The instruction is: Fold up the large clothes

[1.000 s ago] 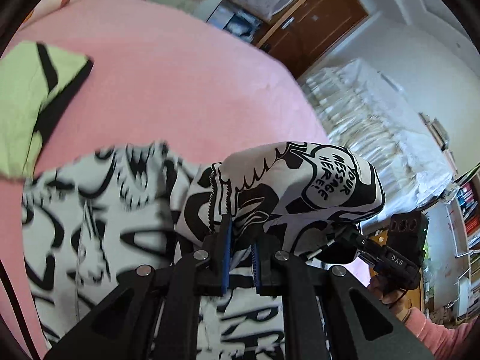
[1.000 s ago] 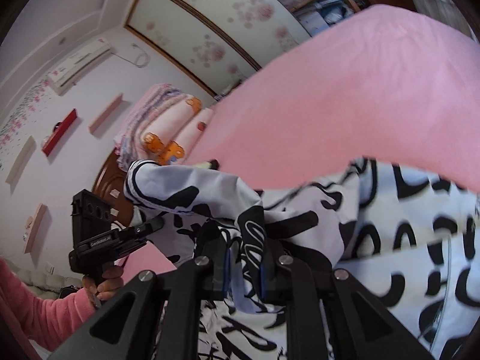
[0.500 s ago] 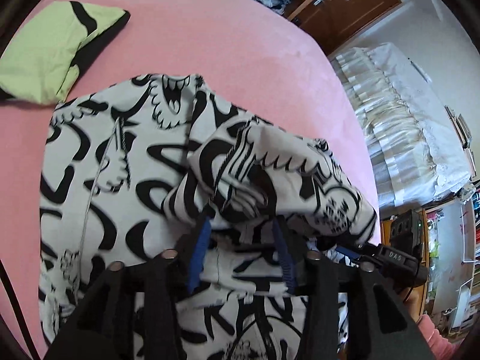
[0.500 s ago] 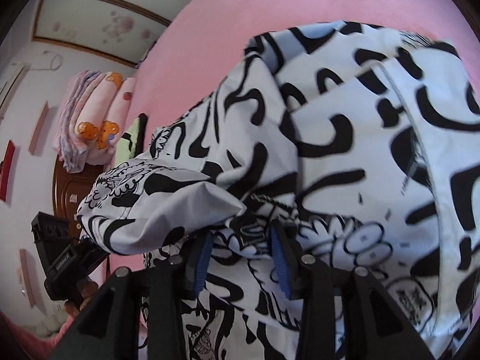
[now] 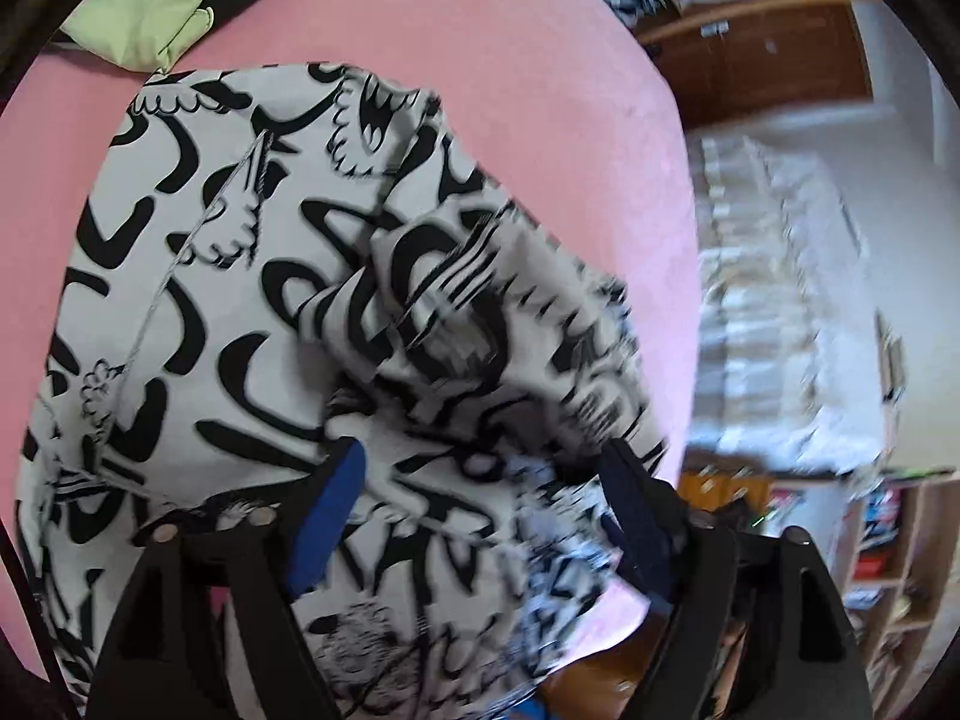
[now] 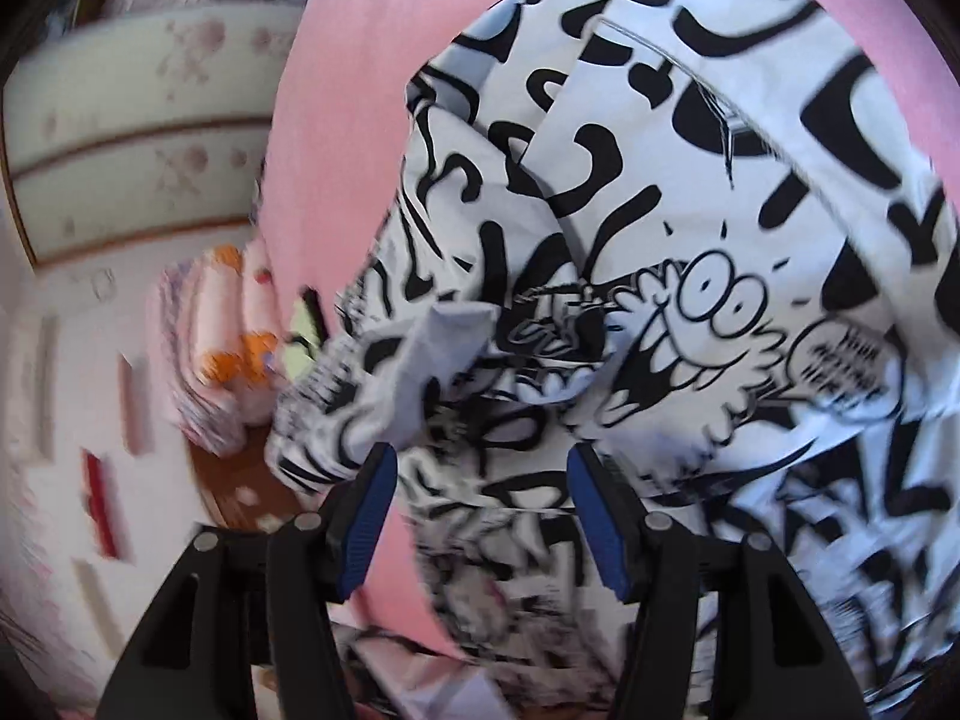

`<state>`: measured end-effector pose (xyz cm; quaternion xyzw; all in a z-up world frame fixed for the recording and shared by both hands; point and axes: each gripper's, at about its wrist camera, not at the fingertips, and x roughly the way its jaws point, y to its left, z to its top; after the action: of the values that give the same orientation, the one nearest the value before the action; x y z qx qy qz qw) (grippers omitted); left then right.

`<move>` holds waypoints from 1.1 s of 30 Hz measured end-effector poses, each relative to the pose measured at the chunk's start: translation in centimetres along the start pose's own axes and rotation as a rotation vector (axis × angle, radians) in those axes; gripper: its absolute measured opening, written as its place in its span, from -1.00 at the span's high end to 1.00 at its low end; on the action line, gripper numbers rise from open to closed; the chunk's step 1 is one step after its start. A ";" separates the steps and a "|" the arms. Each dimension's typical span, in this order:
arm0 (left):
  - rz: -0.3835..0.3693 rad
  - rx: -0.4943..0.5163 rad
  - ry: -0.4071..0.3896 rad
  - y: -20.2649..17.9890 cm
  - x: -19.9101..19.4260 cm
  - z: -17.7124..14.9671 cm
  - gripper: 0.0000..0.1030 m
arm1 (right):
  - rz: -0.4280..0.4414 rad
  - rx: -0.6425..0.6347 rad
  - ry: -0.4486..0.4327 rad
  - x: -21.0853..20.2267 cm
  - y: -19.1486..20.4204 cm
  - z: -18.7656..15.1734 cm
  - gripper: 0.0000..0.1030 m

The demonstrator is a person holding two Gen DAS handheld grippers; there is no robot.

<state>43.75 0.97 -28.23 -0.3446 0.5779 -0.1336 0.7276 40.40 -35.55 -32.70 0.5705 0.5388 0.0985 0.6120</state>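
A large white garment with black cartoon print (image 5: 210,300) lies on the pink bed (image 5: 540,90), its near part folded over in a loose bulge. In the left wrist view my left gripper (image 5: 480,498) hovers over that bulge. Its jaws are opening; the blue pads (image 5: 336,510) stand wide apart and do not press the cloth beneath them. In the right wrist view the same garment (image 6: 690,240) fills the right side. My right gripper (image 6: 483,510) is also opening over a crumpled fold, with nothing pinched between its pads (image 6: 372,516).
A lime-green and black garment (image 5: 150,6) lies at the far corner of the bed. A wooden cabinet (image 5: 750,48), white draped furniture (image 5: 780,300) and a bookshelf (image 5: 888,540) stand past the bed's edge. Stacked bedding (image 6: 222,360) sits by the wall.
Both grippers let go of the folded edge they pinched, and their jaws widened. The lifted fold dropped onto the garment. Both views rolled and tipped down toward the bed.
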 end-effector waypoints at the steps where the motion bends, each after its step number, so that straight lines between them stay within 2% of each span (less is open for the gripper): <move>1: -0.016 -0.016 -0.009 -0.3 -0.1 0.4 -0.59 | 0.050 0.055 -0.014 -0.1 -0.4 0.1 -0.15; 3: -0.038 -0.066 -0.015 -0.5 -0.1 1.2 -0.66 | 0.103 0.127 -0.025 -0.1 -0.8 0.3 -0.15; 5: -0.045 -0.135 0.000 -0.3 0.5 2.1 -0.69 | 0.110 0.171 -0.027 0.2 -0.9 0.7 -0.15; 7: -0.054 -0.201 0.034 0.1 1.5 3.1 -0.69 | 0.087 0.202 -0.009 1.4 -0.4 1.2 -0.15; 12: 0.010 -0.326 0.085 1.0 4.2 4.6 -0.69 | 0.043 0.264 0.035 3.6 -0.1 2.1 -0.15; 15: 0.002 -0.437 0.109 2.2 6.1 5.3 -0.69 | 0.030 0.293 0.024 4.5 0.2 2.7 -0.15; 18: 0.013 -0.488 0.107 2.7 7.3 5.9 -0.67 | -0.006 0.297 0.001 5.0 0.5 3.1 -0.09; 19: 0.017 -0.496 0.095 2.7 7.6 6.2 -0.56 | -0.012 0.299 -0.007 5.2 1.0 3.4 0.02; 20: 0.026 -0.496 0.091 2.7 8.0 6.4 -0.38 | -0.019 0.299 -0.013 5.2 1.1 3.4 0.32; 21: 0.044 -0.500 0.091 2.6 8.4 6.6 0.01 | -0.021 0.300 -0.017 5.2 1.2 3.4 0.61; 22: 0.056 -0.507 0.098 2.8 8.9 6.7 0.33 | -0.004 0.301 -0.017 5.3 1.2 3.4 0.70; 23: 0.062 -0.516 0.113 2.8 9.4 6.8 0.49 | 0.016 0.304 -0.015 5.4 1.1 3.4 0.77; 24: 0.060 -0.515 0.123 2.7 9.9 6.9 0.76 | 0.019 0.299 -0.018 5.5 1.3 3.2 0.80; 27: 0.081 -0.428 0.109 1.2 10.0 7.7 0.84 | -0.010 0.230 -0.043 5.5 2.4 3.4 0.85; 29: 0.076 -0.332 0.071 -0.7 9.6 8.5 0.86 | -0.009 0.165 -0.062 5.2 3.8 3.8 0.86; 33: 0.004 -0.154 -0.030 -4.8 7.9 10.1 0.87 | 0.033 0.045 -0.109 4.4 6.5 5.3 0.88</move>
<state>56.51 -3.63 -30.03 -0.4002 0.5762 -0.0823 0.7079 49.44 -33.33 -31.10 0.5975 0.4970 0.0652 0.6259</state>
